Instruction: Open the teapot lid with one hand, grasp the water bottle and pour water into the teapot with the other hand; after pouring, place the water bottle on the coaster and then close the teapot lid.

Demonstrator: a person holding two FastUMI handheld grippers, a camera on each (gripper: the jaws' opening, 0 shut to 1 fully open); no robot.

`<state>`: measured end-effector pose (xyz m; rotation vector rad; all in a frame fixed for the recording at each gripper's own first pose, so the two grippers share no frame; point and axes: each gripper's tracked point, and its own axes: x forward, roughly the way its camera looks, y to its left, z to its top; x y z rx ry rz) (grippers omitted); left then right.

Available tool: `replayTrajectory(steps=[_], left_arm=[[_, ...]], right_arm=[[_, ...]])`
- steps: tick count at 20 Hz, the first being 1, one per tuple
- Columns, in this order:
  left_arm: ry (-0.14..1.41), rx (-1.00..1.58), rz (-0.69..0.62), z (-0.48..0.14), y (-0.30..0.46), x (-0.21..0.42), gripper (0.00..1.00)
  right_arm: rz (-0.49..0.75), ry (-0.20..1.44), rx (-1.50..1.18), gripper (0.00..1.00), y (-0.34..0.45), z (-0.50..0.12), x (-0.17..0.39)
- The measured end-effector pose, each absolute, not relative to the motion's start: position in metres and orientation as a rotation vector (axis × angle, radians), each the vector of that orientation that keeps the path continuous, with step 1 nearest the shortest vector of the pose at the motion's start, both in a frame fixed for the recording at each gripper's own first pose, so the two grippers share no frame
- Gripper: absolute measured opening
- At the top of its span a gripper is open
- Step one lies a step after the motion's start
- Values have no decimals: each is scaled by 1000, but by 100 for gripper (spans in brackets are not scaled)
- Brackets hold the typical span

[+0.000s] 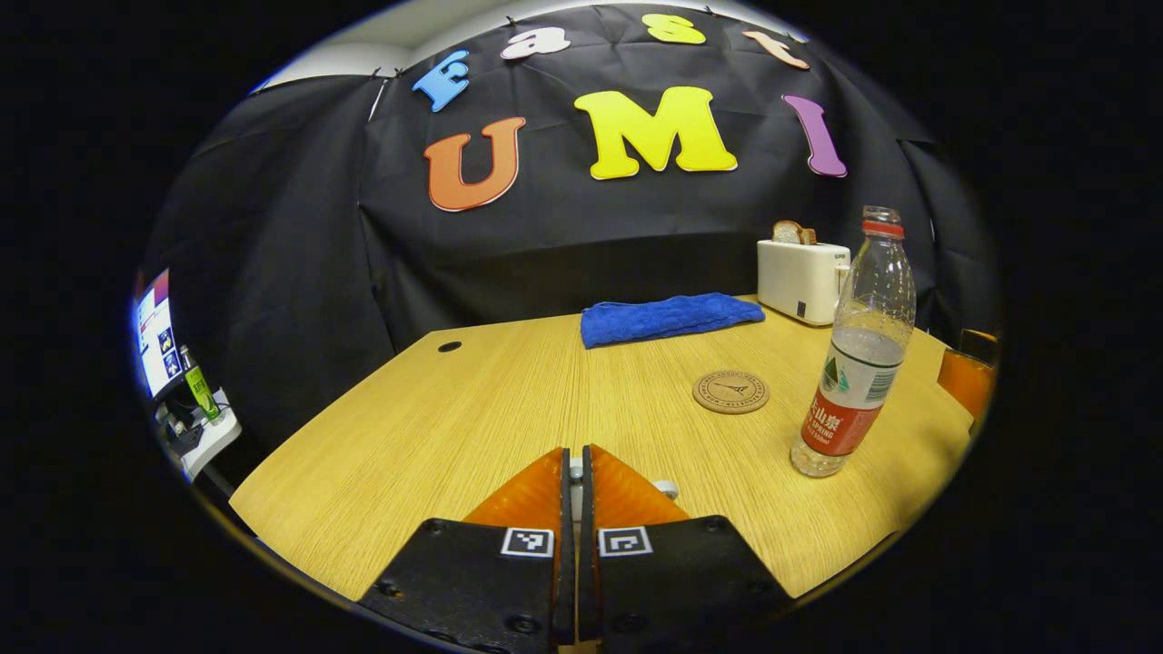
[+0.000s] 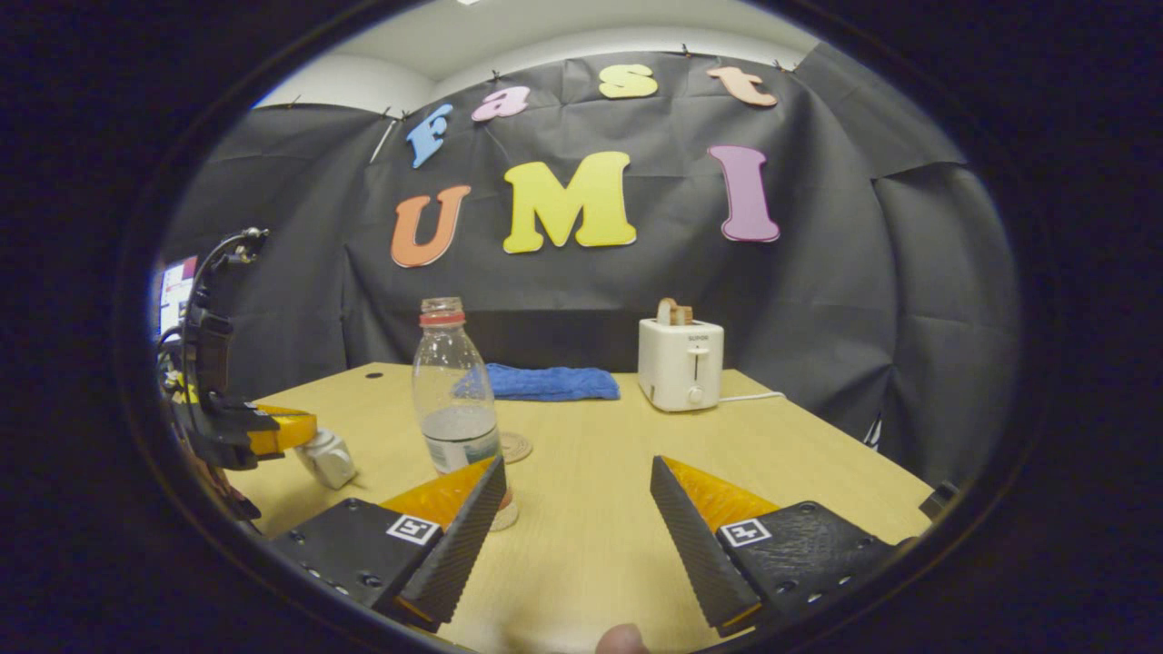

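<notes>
Presently the desk (image 2: 591,509) carries everything: a white toaster (image 2: 680,364) and a folded blue cloth (image 2: 545,381) at the back, the water bottle (image 2: 452,400) standing upright nearer you, and the round coaster (image 1: 730,391) lying flat just behind it. The bottle is uncapped and partly filled, its long axis vertical.

Your right hand-held gripper (image 2: 574,518) has its fingers spread wide. The bottle stands ahead and left of the gap, close beside the left finger, so this is plainly the nearer arm for the grasp. In my judgement a short shift to the left would bring the bottle between the fingers, side-on across its upright axis.

Your left hand-held gripper (image 1: 574,481) has its fingers pressed together, with a small white part just visible at the tips; whether they pinch it I cannot tell. From the right gripper view, that gripper sits at the far left over a small white object (image 2: 327,459), probably the teapot or its lid.
</notes>
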<state>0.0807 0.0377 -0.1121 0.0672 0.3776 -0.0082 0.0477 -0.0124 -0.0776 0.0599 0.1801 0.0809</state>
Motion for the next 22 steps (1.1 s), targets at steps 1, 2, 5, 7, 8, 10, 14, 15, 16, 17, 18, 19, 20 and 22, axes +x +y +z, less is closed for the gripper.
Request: replayTrajectory(steps=[1, 2, 5, 7, 8, 10, 14, 15, 16, 17, 18, 19, 20, 22], left_arm=[[376, 59, -11, -112, 38, 81, 3], [374, 56, -15, -112, 38, 80, 3], [350, 38, -26, -105, 41, 80, 3], [328, 26, -27, -98, 43, 81, 3], [318, 24, -27, -95, 44, 80, 3], [306, 13, -33, -91, 46, 81, 3], [283, -17, -55, -81, 48, 76, 3], [277, -27, -56, -78, 50, 74, 3], [266, -27, -56, -72, 53, 72, 3], [258, -26, -54, -69, 56, 71, 3], [253, -25, -55, -66, 58, 70, 3], [250, -26, -57, -65, 61, 68, 2], [246, -26, -58, -63, 63, 66, 2], [242, -25, -49, -62, 70, 63, 2]], right_arm=[[94, 182, 57, 96, -8, -79, 47], [110, 182, 55, 96, -4, -78, 47], [137, 184, 52, 96, 4, -79, 46], [151, 196, 64, 96, 6, -82, 47], [164, 206, 69, 99, 10, -84, 46], [195, 227, 68, 98, 22, -90, 47], [263, 265, 60, 96, 48, -100, 52], [274, 270, 54, 96, 55, -101, 54], [279, 271, 48, 96, 60, -100, 57], [281, 268, 46, 96, 63, -99, 62], [276, 263, 48, 98, 65, -95, 67], [272, 259, 51, 97, 67, -94, 72], [262, 257, 51, 97, 68, -92, 77], [247, 253, 58, 97, 70, -89, 85]])
